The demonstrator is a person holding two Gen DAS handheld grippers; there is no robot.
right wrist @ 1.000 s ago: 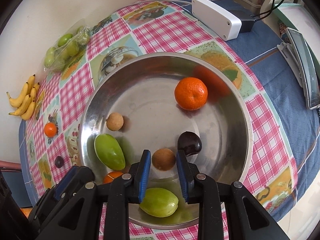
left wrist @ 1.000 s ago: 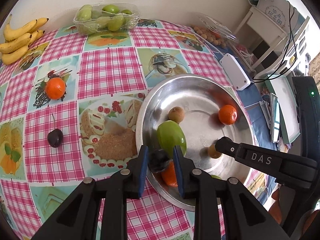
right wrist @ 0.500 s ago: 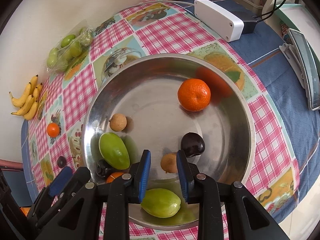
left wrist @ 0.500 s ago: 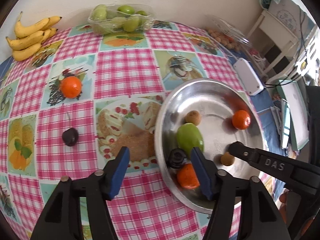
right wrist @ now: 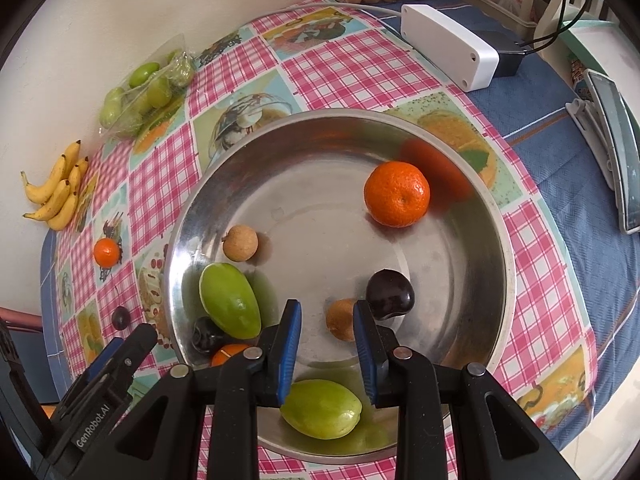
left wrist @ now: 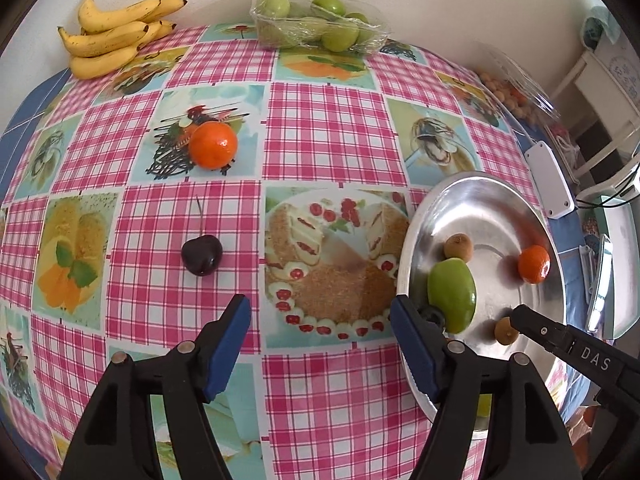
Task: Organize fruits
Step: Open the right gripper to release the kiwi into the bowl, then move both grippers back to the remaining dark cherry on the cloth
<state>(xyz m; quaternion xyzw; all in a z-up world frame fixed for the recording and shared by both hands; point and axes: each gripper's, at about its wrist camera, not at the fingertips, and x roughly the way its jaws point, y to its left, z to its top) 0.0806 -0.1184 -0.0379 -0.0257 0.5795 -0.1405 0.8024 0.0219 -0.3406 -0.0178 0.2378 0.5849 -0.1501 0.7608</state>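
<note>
1 dark cherry [left wrist: 434,316] sits half hidden behind the left hand-held gripper [left wrist: 320,344]

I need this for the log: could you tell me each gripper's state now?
Left gripper: opening, nothing between its jaws.
Right gripper: opening, small brown fruit between its jaws.

A round steel bowl [right wrist: 496,216] sits at the worktop's [left wrist: 328,120] right, holding mixed fruit; a dark cherry [left wrist: 201,255] lies left of it; a yellow banana bunch [left wrist: 114,30] lies behind.
</note>
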